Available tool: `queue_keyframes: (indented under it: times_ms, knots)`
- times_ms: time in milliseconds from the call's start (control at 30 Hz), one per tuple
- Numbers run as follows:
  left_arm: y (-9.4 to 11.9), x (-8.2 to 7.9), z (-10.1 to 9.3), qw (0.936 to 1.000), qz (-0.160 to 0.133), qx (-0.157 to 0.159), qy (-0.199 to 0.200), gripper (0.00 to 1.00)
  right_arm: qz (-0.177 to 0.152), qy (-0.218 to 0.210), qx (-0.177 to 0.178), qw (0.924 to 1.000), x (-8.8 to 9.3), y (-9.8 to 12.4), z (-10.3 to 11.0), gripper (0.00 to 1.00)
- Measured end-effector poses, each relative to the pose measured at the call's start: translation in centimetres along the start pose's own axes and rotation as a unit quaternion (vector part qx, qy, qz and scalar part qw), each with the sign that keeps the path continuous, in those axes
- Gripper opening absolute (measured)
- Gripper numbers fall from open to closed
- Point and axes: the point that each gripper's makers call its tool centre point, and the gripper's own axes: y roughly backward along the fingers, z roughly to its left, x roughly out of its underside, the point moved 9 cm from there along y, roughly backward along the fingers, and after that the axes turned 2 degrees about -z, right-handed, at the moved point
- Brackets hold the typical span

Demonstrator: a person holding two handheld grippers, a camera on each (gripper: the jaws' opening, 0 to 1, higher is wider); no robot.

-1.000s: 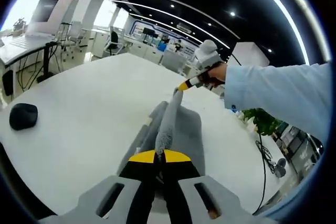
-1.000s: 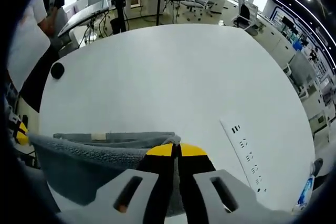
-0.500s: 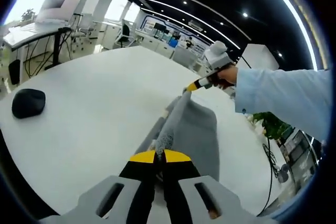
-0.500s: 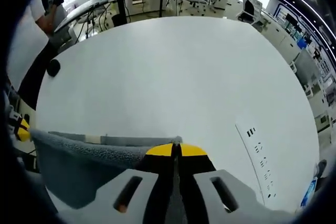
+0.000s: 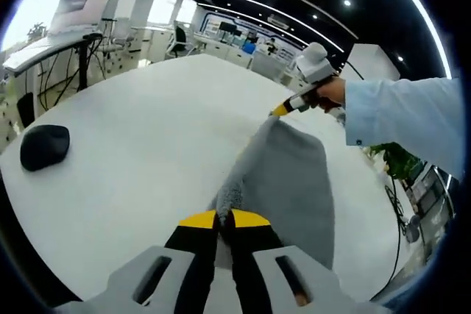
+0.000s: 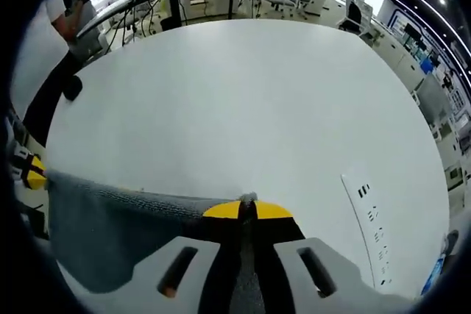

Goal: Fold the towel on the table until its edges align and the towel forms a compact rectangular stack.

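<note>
A broad white desk [image 6: 243, 101] stands in an open office with ceiling lights, chairs and other desks behind. A black mouse [image 5: 44, 146] lies near one desk edge. The grey towel [image 5: 291, 182] hangs stretched above the desk, its long top edge running between the left gripper [image 5: 225, 218] and the right gripper [image 6: 248, 209], each clamped tight on a corner.

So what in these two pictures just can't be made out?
- Towel, left gripper view: its near corner is hidden inside the left gripper; the hanging lower edge is cut off by the picture's edge.
- Towel, right gripper view: its bottom is hidden behind the right gripper.
- Dark object on the table: too featureless to identify.
- Slots in the table: too small to identify.
</note>
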Motion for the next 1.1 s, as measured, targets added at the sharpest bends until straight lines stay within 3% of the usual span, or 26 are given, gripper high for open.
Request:
queue_keyframes:
  times_ms: [367, 733, 1100]
  knots:
    - [-0.2, 0.1, 1.0, 0.9999, 0.008, -0.009, 0.003, 0.12, -0.012, 0.000, 0.006, 0.9999, 0.1, 0.0, -0.2, 0.11]
    - [-0.1, -0.5, 0.0, 0.9999, 0.002, -0.001, -0.015, 0.12, -0.031, 0.003, 0.018, 0.9994, -0.5, 1.4, -1.1, 0.10]
    - [-0.5, -1.4, -0.7, 0.9995, -0.005, 0.010, -0.029, 0.12, -0.033, -0.004, 0.016, 0.9993, 0.3, 2.6, -0.9, 0.09]
